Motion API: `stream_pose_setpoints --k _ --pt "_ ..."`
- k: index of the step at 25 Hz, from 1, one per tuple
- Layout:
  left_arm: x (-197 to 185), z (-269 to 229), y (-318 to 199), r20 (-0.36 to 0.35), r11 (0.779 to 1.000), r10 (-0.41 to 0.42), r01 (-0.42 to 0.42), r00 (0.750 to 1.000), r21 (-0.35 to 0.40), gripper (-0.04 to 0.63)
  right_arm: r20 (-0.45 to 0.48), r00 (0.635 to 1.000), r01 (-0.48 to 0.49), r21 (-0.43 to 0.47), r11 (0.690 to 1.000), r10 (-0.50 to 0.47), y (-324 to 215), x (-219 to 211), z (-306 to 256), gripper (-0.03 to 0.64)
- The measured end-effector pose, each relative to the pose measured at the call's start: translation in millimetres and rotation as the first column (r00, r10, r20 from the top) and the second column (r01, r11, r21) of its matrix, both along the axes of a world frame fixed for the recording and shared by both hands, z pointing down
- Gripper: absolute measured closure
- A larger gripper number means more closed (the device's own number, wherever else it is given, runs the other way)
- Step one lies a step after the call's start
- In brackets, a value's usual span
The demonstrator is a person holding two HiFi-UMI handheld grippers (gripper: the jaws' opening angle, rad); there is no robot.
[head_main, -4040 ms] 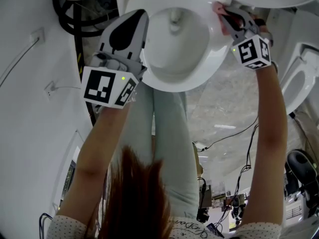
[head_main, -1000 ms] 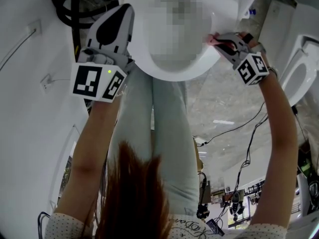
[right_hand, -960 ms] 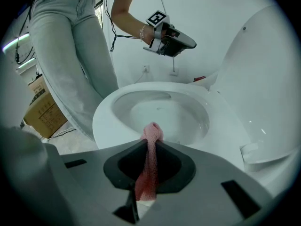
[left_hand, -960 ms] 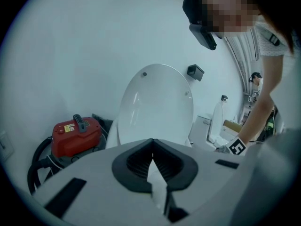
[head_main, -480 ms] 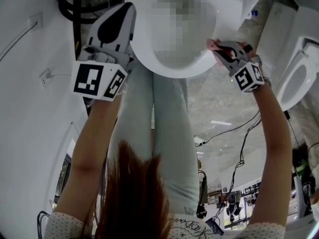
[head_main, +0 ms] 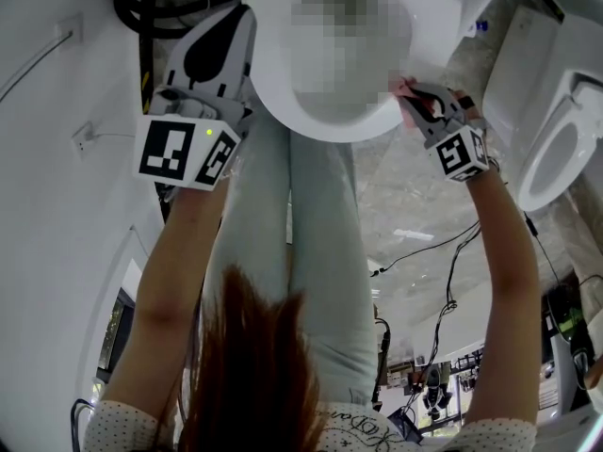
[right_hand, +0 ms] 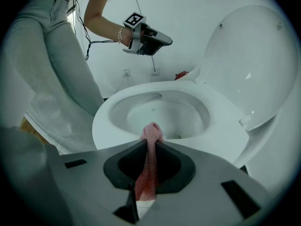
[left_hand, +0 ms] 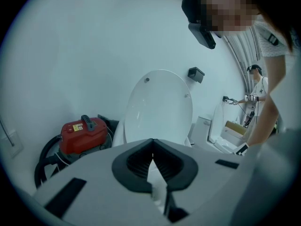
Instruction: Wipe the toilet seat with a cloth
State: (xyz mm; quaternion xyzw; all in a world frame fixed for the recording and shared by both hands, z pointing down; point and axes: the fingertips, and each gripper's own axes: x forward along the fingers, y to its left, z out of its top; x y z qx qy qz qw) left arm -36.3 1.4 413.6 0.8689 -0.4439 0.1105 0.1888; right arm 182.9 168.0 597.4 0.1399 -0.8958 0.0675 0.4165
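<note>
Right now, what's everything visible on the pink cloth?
The cloth is pink with a knitted or terry-looking weave, bunched into a narrow strip. The right claw is shut on it, pinching it lengthwise, and a rounded fold pokes out past the tips. That fold sits at the near edge of the white toilet seat; actual contact can't be confirmed.

Pink cloth on white porcelain, grey tools.
The cloth (right_hand: 150,132) is a salmon-pink knit, redder toward its lower end. The toilet seat (right_hand: 225,138), bowl (right_hand: 164,114) and lid (right_hand: 249,65) are plain glossy white. The left tool (left_hand: 152,160) and right tool (right_hand: 149,147) have pale grey shells with black pads, each with a cube (head_main: 187,153) patterned in black-and-white squares. A red vacuum (left_hand: 83,133) with a black hose (left_hand: 44,159) sits by the white wall (left_hand: 70,55). The trousers (head_main: 320,252) are pale blue-grey.
</note>
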Motion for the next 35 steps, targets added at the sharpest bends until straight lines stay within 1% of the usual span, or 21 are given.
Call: stream_pose_setpoints --k 8,12,17,22,28,30,35 --pt "-5.2 -1.6 11.2 0.001 1.000 -0.008 0.008 1.000 -0.004 0.591 -0.007 0.992 -0.125 0.005 0.992 0.125 6.4 -2.0 -2.2 0.568" --pt "-8.5 -2.7 14.2 0.002 1.000 -0.010 0.010 1.000 -0.004 0.591 -0.009 0.981 -0.194 -0.001 0.981 0.194 10.2 -5.4 -0.5 0.566" --pt "-10.3 -4.3 17.1 -0.004 1.000 -0.014 0.014 1.000 -0.006 0.591 -0.004 0.945 -0.326 -0.002 0.945 0.326 13.1 -7.1 -2.3 0.568" --pt "-15.0 -4.2 17.8 -0.001 1.000 -0.018 0.018 1.000 -0.006 0.591 -0.012 0.921 -0.390 -0.016 0.921 0.390 22.3 -15.4 -1.6 0.568" --pt "-19.7 -2.3 20.6 0.001 1.000 -0.015 0.015 1.000 -0.014 0.591 -0.021 0.862 -0.507 -0.018 0.862 0.507 25.9 -17.8 -1.1 0.568" --pt "-21.0 -2.5 19.8 0.002 1.000 -0.010 0.010 1.000 -0.014 0.591 -0.023 0.849 -0.528 -0.021 0.849 0.527 28.5 -21.1 -0.9 0.567" --pt "-25.3 0.4 16.1 0.005 1.000 0.001 -0.001 1.000 -0.019 0.591 -0.029 0.832 -0.555 -0.035 0.831 0.554 38.1 -32.8 -0.7 0.566"
